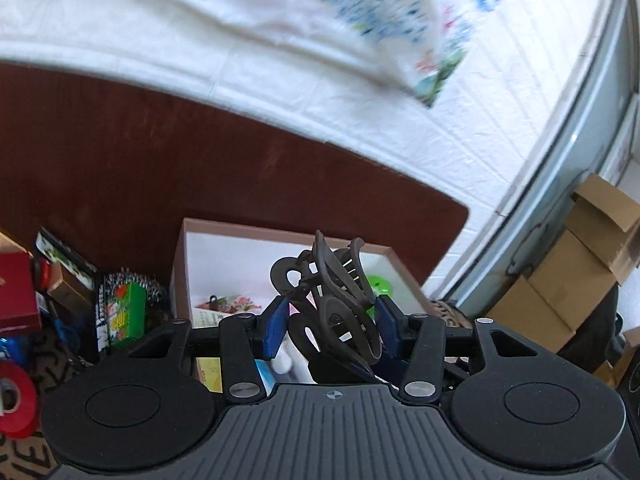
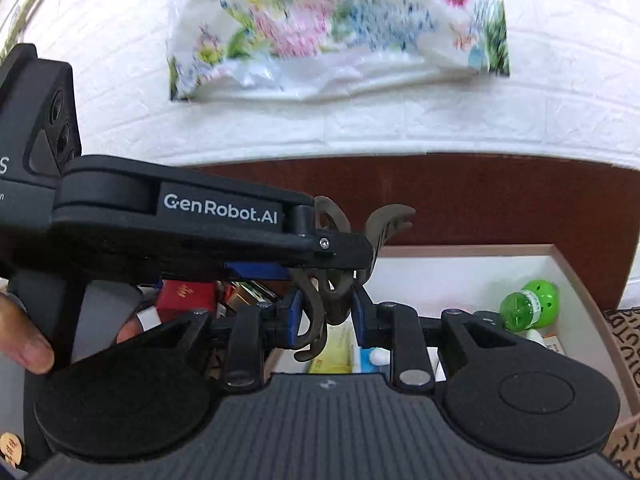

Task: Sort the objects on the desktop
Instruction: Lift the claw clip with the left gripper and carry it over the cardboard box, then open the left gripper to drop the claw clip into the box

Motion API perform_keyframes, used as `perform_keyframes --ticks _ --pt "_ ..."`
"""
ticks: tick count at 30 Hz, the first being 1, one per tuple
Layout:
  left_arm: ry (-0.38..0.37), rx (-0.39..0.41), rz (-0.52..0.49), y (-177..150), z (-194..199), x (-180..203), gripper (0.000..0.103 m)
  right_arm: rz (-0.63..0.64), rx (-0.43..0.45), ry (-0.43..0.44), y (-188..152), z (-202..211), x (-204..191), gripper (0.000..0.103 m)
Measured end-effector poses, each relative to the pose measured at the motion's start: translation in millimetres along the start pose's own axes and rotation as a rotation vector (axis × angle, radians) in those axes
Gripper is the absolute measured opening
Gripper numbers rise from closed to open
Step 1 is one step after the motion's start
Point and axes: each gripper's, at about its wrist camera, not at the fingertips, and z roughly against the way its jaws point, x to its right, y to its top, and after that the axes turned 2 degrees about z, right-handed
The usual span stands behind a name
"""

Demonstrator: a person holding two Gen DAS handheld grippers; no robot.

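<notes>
Holding hair clip [image 2: 332, 296] in narrow right fingers [image 2: 326, 314] while half-open left fingers [image 1: 332, 326] are loosening, risking drop outside box [image 2: 576, 276].

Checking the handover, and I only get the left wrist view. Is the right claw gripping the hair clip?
Observer: Yes. The right claw is shut on the hair clip, with a pad on each side.
Operator: What's the green thing behind the clip?
Observer: A green bottle lying in the box, towards its right side.
Operator: Where's the left claw from there?
Observer: The left claw comes in from the left, above the right claw, at the clip's top.
</notes>
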Motion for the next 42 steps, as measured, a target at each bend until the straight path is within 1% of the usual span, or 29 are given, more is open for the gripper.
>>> perform_keyframes --ticks 5,10,11,12,13,14,15,16,17,18,19,20,21,22,23,25,28,33,34,42 --pt "0.011 -0.041 0.034 0.3 -32.5 -19.7 0.057 -0.001 -0.057 0.008 -10.3 -33.9 13.8 0.03" --pt "0.02 -0.053 0.045 5.5 -54.9 -28.4 0.059 -0.025 -0.093 0.014 -12.1 -58.5 28.2 0.03" --pt "0.018 -0.056 0.048 6.3 -57.9 -30.0 0.062 -0.027 -0.098 0.016 -11.9 -61.4 30.5 0.03" --pt "0.022 -0.055 0.05 7.0 -60.3 -31.5 0.062 -0.028 -0.104 0.018 -11.1 -65.5 32.2 0.03" --pt "0.031 -0.048 0.049 8.1 -61.6 -32.5 0.069 -0.026 -0.111 0.015 -11.0 -68.7 33.6 0.03" --pt "0.036 -0.042 0.049 9.1 -62.3 -33.5 0.077 -0.017 -0.118 -0.009 -11.4 -71.9 34.3 0.031" --pt "0.04 -0.035 0.051 10.2 -61.9 -34.6 0.092 -0.001 -0.13 -0.05 -12.3 -75.2 34.8 0.039" --pt "0.047 -0.023 0.053 11.0 -59.8 -35.2 0.099 0.011 -0.147 -0.086 -13.8 -78.0 35.9 0.06" --pt "0.053 -0.008 0.052 11.2 -56.5 -35.3 0.101 0.017 -0.156 -0.108 -15.9 -78.9 37.1 0.075" --pt "0.051 -0.002 0.043 11.2 -53.8 -34.9 0.103 0.021 -0.154 -0.116 -18.4 -77.6 38.2 0.076" --pt "0.045 -0.006 0.032 11.1 -52.7 -34.4 0.103 0.028 -0.151 -0.117 -21.0 -75.2 38.6 0.077" --pt "0.042 -0.017 0.023 10.6 -52.1 -33.6 0.103 0.035 -0.155 -0.117 -22.8 -73.8 38.6 0.081" --pt "0.041 -0.037 0.016 9.3 -51.9 -32.8 0.103 0.041 -0.159 -0.122 -24.2 -72.8 38.2 0.083" --pt "0.042 -0.056 0.011 7.5 -51.8 -32.0 0.103 0.04 -0.155 -0.134 -24.8 -71.1 37.6 0.088" --pt "0.046 -0.069 0.009 5.5 -51.4 -31.4 0.103 0.035 -0.146 -0.142 -25.1 -68.3 37.2 0.096" --pt "0.051 -0.063 -0.021 1.0 -48.1 -27.5 0.103 0.024 -0.123 -0.154 -24.3 -61.9 36.1 0.102" --pt "0.084 -0.041 -0.071 -4.4 -42.2 -19.5 0.103 0.02 -0.126 -0.151 -23.9 -54.5 33.3 0.102" --pt "0.093 -0.049 -0.077 -8.4 -34.3 -13.0 0.103 0.025 -0.141 -0.175 -25.7 -45.4 25.4 0.102" --pt "0.098 -0.046 -0.08 -9.2 -32.1 -11.7 0.103 0.022 -0.145 -0.177 -22.3 -48.8 25.9 0.102" --pt "0.124 -0.034 -0.142 -19.6 -9.9 1.2 0.103 -0.001 -0.148 -0.193 -22.6 -30.0 21.8 0.103"
